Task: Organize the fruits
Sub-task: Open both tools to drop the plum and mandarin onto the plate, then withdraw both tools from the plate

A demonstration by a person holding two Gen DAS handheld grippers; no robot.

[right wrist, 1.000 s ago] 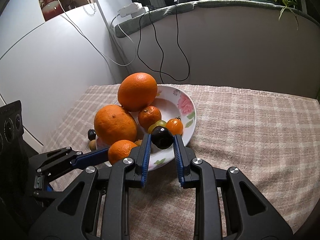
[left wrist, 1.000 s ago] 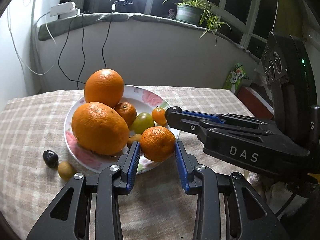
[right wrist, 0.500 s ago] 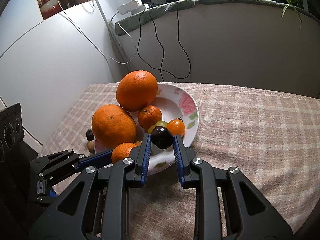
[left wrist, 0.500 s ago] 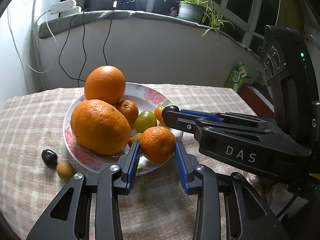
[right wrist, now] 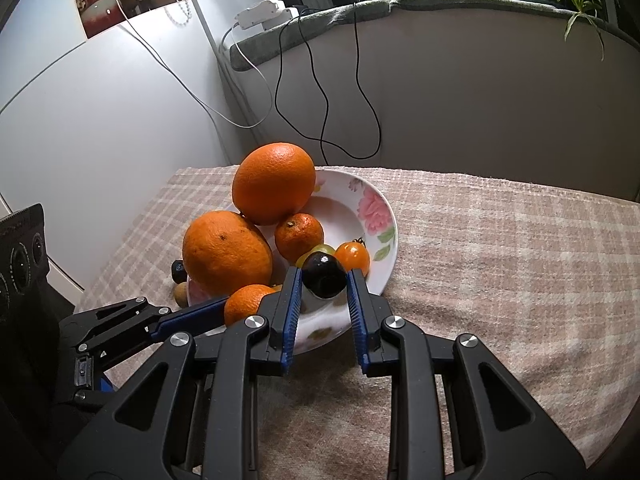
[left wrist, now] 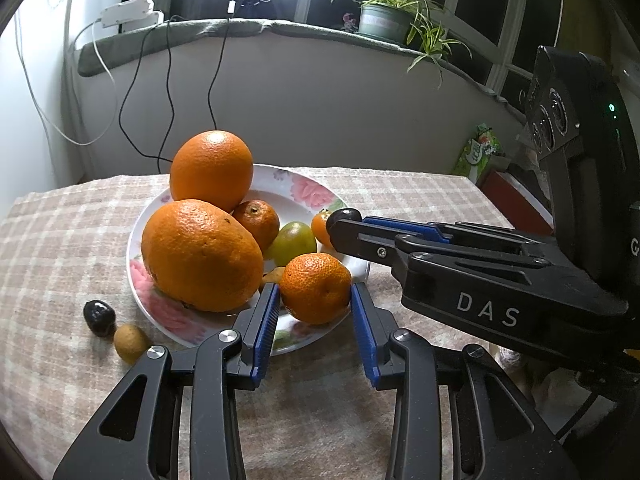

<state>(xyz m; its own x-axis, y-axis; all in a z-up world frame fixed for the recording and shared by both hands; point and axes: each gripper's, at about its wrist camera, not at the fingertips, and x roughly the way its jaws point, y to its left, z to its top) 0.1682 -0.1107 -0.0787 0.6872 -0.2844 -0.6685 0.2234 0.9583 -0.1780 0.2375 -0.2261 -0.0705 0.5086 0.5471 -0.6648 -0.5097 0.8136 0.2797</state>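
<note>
The small tangerine sits at the near rim of the floral plate, between the left gripper pads; whether they press it cannot be told (contact lines are in shadow). The right gripper is clamped on a dark plum above the plate; in the left view only the plum's tip shows. Two large oranges hide much of the plate. A second dark fruit and a small brown fruit lie on the checked cloth beside it.

"DAS" is printed in white on the right claw.
</note>
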